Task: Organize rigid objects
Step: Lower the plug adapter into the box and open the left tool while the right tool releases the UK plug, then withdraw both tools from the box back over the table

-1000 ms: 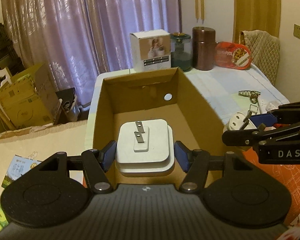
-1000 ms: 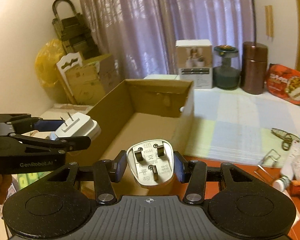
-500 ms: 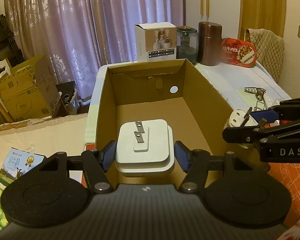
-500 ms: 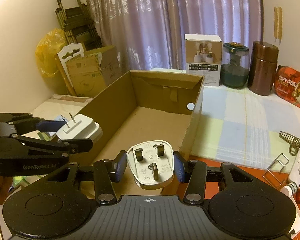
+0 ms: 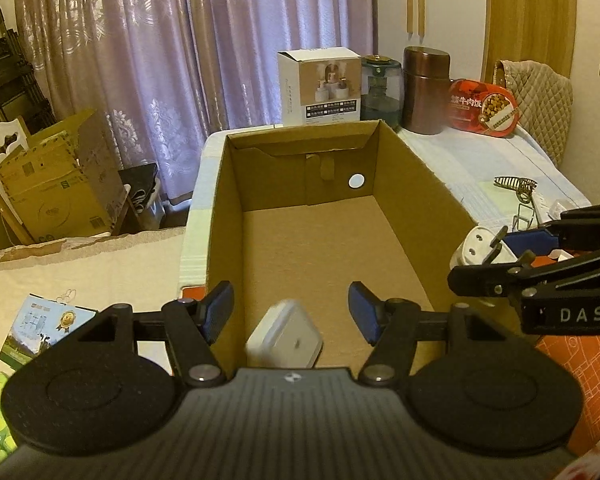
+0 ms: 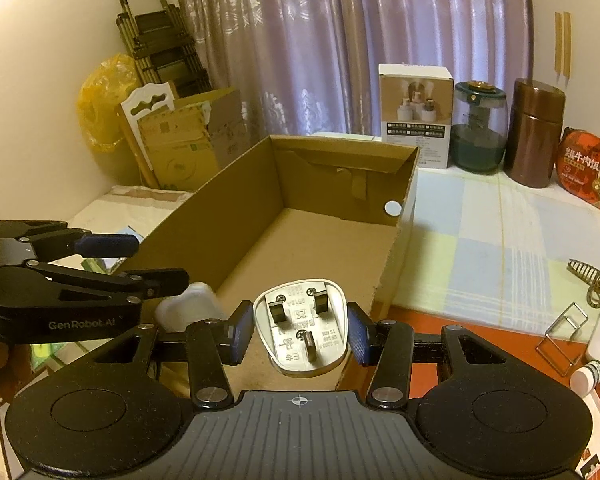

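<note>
An open cardboard box [image 5: 420, 200] lies ahead, also in the right wrist view [image 6: 240, 196]. My left gripper [image 5: 291, 316] is open over the box's near end. The white square adapter [image 5: 286, 340] is blurred below its fingers, falling into the box; it also shows in the right wrist view [image 6: 190, 308]. My right gripper [image 6: 300, 330] stands with small gaps beside a white three-pin plug [image 6: 302, 330] between its pads, over the box's near right edge. The plug also shows in the left wrist view [image 5: 480, 250].
On the table behind the box stand a white product box [image 6: 416, 114], a glass jar [image 6: 480, 126], a brown canister [image 6: 536, 132] and a red food tin [image 6: 588, 176]. Wire clips [image 6: 560, 332] lie at right. Cardboard boxes [image 5: 56, 188] stand on the floor at left.
My left gripper has opened and let go of the white square adapter, which drops into the box. My right gripper's fingers have spread slightly around the three-pin plug.
</note>
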